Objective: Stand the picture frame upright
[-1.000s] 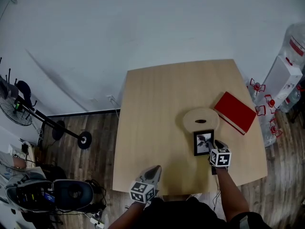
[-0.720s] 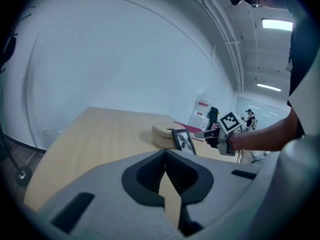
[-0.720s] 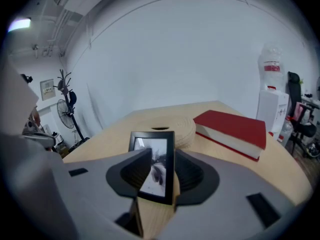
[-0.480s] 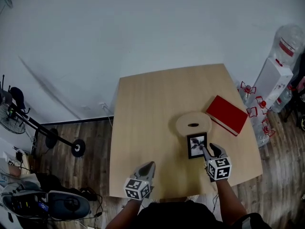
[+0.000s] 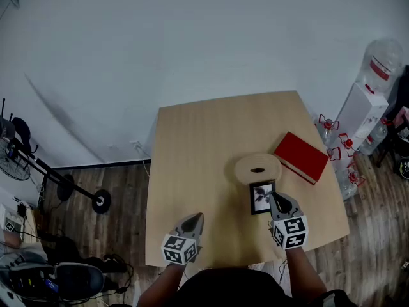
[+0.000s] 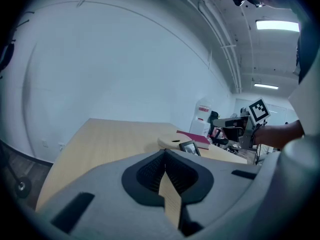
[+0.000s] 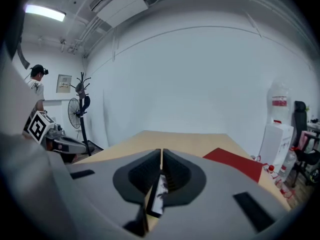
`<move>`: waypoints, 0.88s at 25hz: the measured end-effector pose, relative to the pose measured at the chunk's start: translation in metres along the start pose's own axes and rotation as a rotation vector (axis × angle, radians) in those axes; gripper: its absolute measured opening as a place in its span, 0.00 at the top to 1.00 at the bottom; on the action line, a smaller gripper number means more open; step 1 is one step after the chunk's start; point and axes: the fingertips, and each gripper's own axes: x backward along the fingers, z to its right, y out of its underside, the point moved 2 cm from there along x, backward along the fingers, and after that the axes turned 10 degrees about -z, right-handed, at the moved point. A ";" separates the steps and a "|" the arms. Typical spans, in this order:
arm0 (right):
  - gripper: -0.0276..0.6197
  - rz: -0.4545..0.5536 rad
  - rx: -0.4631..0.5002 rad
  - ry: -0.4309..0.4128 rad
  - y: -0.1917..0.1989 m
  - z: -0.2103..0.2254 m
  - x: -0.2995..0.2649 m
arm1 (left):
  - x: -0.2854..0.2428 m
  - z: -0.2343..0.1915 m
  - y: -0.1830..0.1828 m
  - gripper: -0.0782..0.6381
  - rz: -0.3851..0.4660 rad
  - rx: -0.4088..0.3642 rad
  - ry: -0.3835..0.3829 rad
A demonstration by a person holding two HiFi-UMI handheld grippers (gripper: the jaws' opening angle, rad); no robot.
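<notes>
The small black picture frame with a black-and-white photo lies on the wooden table, just in front of a round wooden disc. My right gripper is at the frame's near right corner, its jaws closing with the frame's edge pinched between them. In the left gripper view the frame looks tilted up off the table. My left gripper hovers over the table's near edge, well left of the frame. It is shut and holds nothing.
A red book lies right of the disc. Off the table's right side stand a white box and water bottles. A fan stand is on the floor at left. A person stands far off in the right gripper view.
My right gripper has drawn back toward the near edge and its jaws have closed on the frame's corner. The left gripper has barely moved. The head view has shifted a little.
</notes>
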 end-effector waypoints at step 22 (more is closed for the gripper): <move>0.94 0.056 0.093 -0.038 -0.021 -0.028 0.016 | 0.001 -0.003 -0.013 0.90 0.044 0.004 0.003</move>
